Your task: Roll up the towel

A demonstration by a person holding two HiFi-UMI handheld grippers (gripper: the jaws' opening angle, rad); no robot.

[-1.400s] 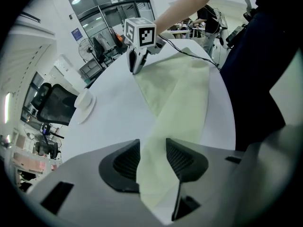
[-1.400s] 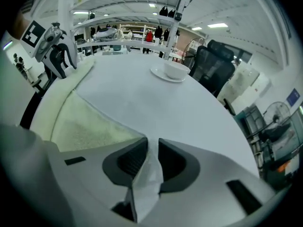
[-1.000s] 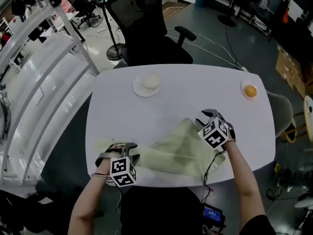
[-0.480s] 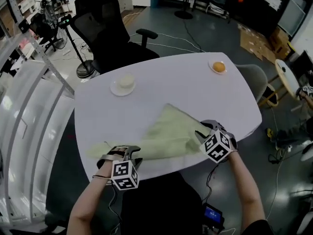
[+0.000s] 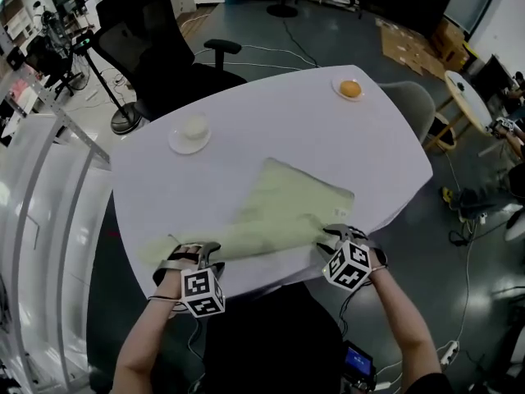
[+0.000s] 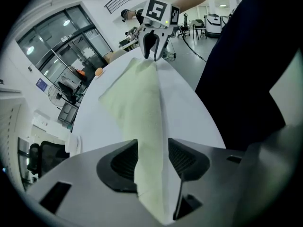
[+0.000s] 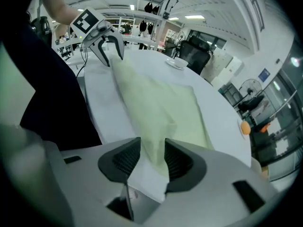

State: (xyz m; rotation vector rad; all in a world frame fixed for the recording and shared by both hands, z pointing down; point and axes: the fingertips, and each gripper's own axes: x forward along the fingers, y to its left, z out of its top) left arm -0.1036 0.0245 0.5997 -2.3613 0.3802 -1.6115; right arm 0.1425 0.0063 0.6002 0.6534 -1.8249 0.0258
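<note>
Towel [image 5: 287,208]: Flat and Stretched, Not Yet Rolled

Lay spread on the white table [image 5: 246,97], near edge along the table's front rim, drawn taut between two grips. Was pinched at the left corner by the left gripper [image 5: 193,251], jaws just lately opening a little, cloth between them and touching both pads. Was clamped at the right corner by the right gripper [image 5: 344,235], jaws closed on green cloth and its white underside.

Looked like the straightening step, with no turn of the roll made. Called next, on this reading, for tucking the near edge over onto itself at both ends alike, then rolling it away toward the far corner under even tension, to avoid a lopsided roll.

Showed no brand or readable words: only black-and-white square markers on the cubes, and a small tag [image 7: 136,193] by the right jaws, too small to read.
</note>
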